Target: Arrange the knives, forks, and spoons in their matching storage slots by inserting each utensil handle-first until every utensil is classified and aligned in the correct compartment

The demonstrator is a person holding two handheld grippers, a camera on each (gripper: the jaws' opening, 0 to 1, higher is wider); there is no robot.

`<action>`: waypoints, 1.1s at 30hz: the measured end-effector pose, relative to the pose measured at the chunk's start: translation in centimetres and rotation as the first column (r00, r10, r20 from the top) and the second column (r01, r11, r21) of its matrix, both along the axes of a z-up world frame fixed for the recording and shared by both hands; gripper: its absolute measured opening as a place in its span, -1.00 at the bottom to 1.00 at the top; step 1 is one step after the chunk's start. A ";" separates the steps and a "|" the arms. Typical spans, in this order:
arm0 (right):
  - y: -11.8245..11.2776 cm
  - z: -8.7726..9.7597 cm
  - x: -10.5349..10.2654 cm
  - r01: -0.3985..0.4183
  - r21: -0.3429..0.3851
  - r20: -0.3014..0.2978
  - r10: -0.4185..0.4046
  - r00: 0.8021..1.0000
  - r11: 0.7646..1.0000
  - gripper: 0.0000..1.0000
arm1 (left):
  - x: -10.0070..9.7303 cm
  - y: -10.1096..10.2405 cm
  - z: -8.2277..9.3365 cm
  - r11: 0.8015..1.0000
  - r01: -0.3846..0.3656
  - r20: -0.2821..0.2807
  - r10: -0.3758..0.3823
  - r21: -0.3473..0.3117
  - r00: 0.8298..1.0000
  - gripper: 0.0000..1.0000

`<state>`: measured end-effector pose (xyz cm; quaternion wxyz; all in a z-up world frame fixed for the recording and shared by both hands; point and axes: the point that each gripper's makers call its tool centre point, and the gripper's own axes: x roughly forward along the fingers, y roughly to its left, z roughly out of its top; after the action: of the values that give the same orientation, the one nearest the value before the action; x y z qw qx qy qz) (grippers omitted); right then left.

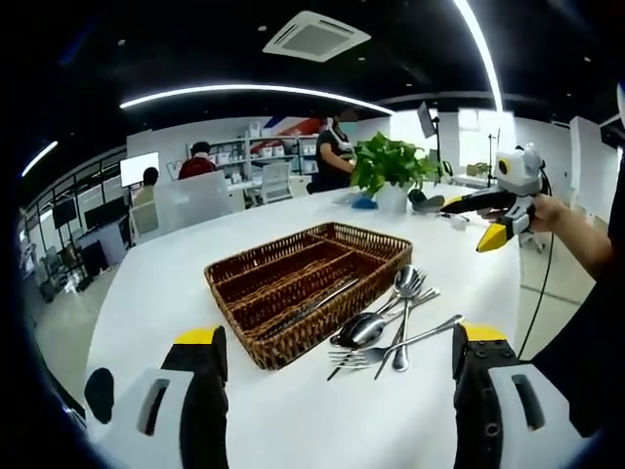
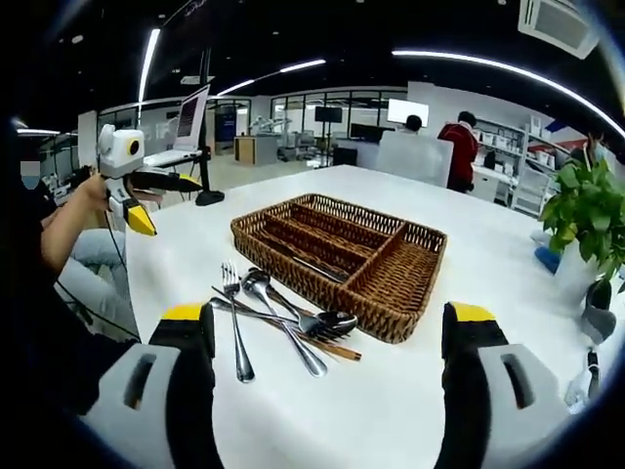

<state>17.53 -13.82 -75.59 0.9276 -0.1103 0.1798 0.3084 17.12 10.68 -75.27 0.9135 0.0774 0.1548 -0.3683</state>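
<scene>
Left gripper view: left tool point(image 1: 332, 366) wide, empty, just short of utensil pile point(image 1: 391, 327) beside wicker tray point(image 1: 376, 244) on worktop point(image 1: 176, 283); handles pointing away; right tool point(image 2: 327, 362) equally wide, empty, similarly near.

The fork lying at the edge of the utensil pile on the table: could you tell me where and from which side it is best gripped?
Probably by the bare handle of the fork, coming down from above with the right gripper. It lies flat on the table, apart from the crossed spoons, and its handle end is free.
</scene>
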 end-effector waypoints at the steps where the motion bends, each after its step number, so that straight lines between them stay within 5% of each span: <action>1: 0.0 0.0 0.0 0.000 0.000 0.001 0.000 1.000 1.000 1.00 | 0.0 0.0 -0.1 1.000 0.000 -0.001 0.000 0.000 1.000 0.95; 14: -0.3 -0.1 0.0 0.007 -0.007 0.004 -0.007 1.000 1.000 1.00 | 0.3 -0.6 -1.3 1.000 0.010 -0.016 -0.010 -0.001 1.000 0.82; 29: 0.5 -0.7 -0.5 -0.025 -0.024 -0.007 0.024 1.000 0.999 0.91 | 1.1 -2.0 -5.3 0.995 0.082 -0.130 -0.089 -0.061 0.987 0.36; 33: 0.9 -1.0 -0.6 -0.036 -0.023 -0.013 0.036 0.999 0.999 0.89 | 2.1 -2.0 -6.8 0.993 0.092 -0.174 -0.102 -0.068 0.979 0.08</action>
<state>16.89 -12.90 -76.61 0.9193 -0.1225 0.1875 0.3237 19.23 8.64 -82.07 0.8789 0.0244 0.2203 -0.4223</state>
